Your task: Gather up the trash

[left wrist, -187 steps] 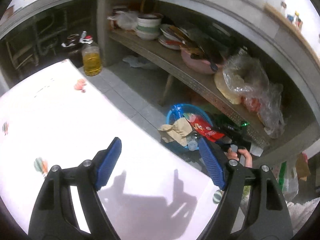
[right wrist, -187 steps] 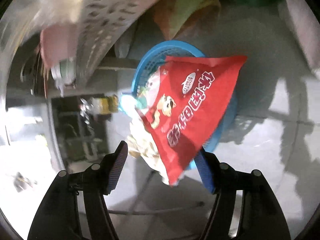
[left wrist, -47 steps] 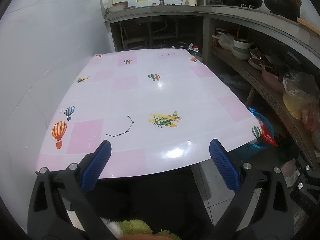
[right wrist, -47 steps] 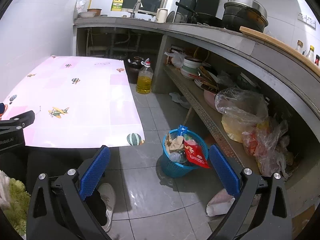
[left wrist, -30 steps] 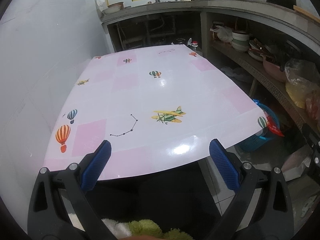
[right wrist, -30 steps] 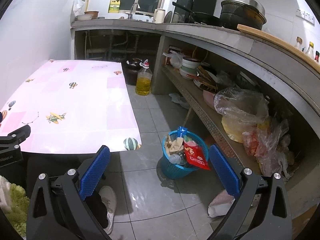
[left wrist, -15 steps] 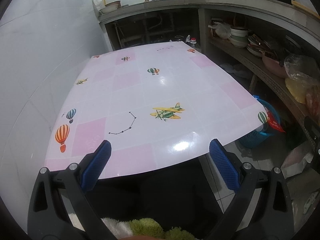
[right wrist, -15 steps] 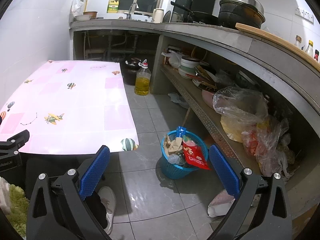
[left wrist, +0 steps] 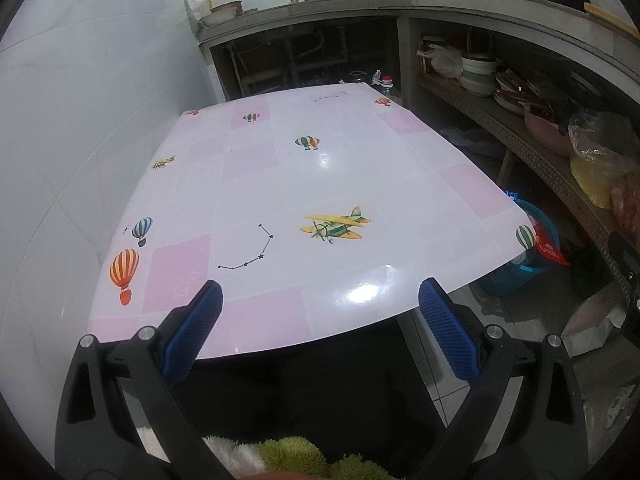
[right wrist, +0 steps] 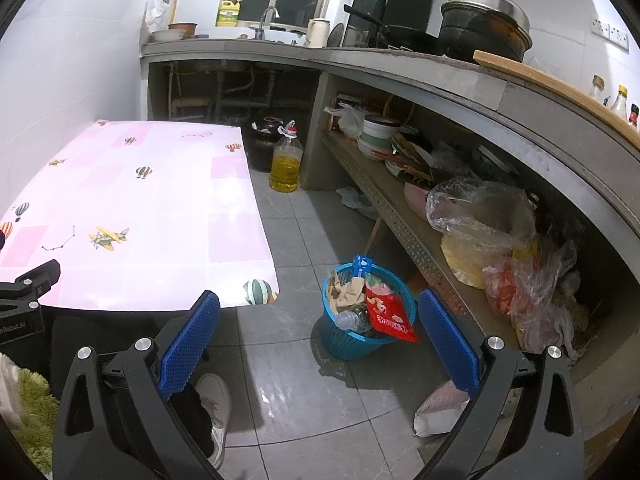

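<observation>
The blue basket (right wrist: pixel 362 336) stands upright on the tiled floor beside the table (right wrist: pixel 160 216), below the shelf. In it a red snack bag (right wrist: pixel 388 312) hangs over the rim, long axis sloping down toward the camera; its white lettering is too small to read. A clear bottle (right wrist: pixel 352 318) lies tilted beside it with crumpled brown paper (right wrist: pixel 346 290). The right gripper (right wrist: pixel 318 342) is held level above the floor, fingers spread wide and empty. The left gripper (left wrist: pixel 318 330) is likewise spread, aimed over the table's near edge.
</observation>
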Tool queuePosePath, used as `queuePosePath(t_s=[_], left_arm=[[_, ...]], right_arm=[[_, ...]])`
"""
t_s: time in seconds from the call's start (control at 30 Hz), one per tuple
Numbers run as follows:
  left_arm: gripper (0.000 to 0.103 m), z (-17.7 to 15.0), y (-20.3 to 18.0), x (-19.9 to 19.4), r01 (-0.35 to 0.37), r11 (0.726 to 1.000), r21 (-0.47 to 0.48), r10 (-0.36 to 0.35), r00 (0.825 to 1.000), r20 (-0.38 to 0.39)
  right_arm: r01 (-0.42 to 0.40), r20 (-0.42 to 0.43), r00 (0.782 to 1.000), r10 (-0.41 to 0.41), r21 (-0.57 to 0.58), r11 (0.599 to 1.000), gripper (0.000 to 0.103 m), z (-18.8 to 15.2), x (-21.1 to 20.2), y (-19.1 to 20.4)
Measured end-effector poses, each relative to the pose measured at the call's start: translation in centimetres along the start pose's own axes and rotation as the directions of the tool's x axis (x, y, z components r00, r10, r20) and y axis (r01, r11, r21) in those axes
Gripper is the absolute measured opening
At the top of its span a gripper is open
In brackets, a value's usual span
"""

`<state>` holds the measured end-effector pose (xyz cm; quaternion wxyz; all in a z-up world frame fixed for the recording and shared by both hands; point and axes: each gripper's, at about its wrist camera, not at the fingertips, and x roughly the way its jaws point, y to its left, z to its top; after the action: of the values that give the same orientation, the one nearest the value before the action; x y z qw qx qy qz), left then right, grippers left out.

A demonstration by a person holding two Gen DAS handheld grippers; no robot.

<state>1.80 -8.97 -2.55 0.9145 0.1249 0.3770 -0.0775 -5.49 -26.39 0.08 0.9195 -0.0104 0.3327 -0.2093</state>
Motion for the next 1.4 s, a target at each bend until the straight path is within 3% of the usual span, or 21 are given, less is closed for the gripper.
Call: queuePosePath(t_s=[1.4], left_arm=[[0.095,-0.13,-0.22,0.23,0.004,1.0,-0.003,-0.004,1.0,-0.008]], right_arm=[[0.002,0.003,1.0,-0.002,-0.006,1.0,0.097,0.38,-0.07,0.57]])
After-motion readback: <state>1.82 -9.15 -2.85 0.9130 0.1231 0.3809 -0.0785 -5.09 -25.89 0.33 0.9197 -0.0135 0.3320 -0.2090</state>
